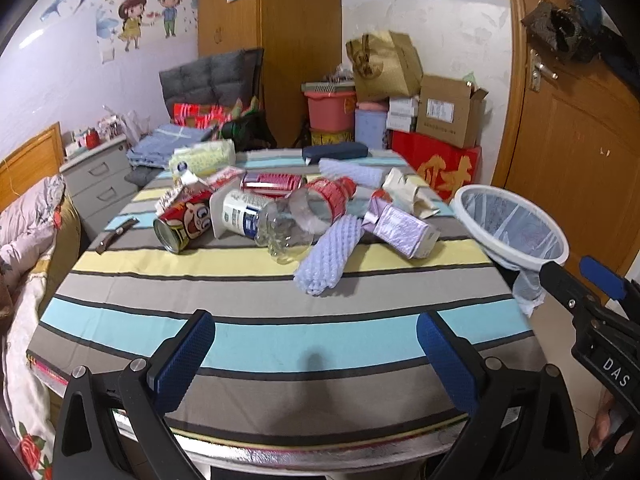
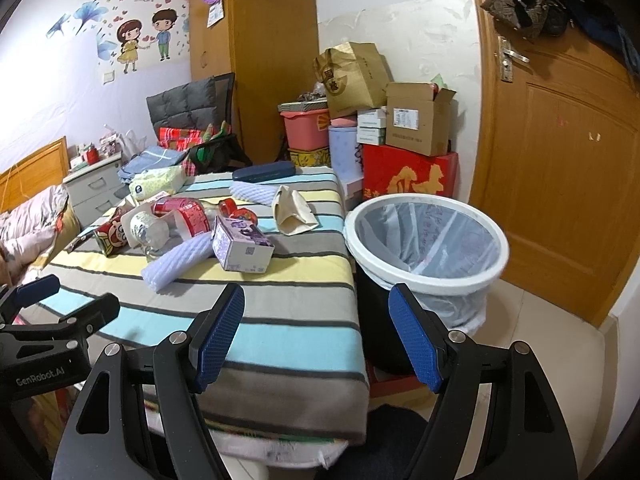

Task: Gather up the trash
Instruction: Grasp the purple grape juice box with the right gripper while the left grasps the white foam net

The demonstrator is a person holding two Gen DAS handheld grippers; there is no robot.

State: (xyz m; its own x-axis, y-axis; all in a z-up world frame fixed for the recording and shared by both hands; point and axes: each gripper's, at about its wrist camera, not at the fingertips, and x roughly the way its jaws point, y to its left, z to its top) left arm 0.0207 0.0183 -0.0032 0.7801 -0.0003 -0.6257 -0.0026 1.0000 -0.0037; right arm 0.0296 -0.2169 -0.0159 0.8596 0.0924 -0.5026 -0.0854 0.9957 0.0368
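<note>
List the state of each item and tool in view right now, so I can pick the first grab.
left tool: open, empty
right tool: open, empty
trash bin: upright, lined, looks empty
clear plastic bottle: lying on its side
red can: tipped over
purple carton: lying on the cloth
foam sleeve: lying flat
cardboard box: flaps open
door: shut

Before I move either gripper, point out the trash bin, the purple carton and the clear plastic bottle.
trash bin (image 2: 432, 284), right wrist view, on the near white rim.
purple carton (image 2: 244, 242), right wrist view, on its top face.
clear plastic bottle (image 1: 288, 228), left wrist view, on the transparent body near its base.
</note>
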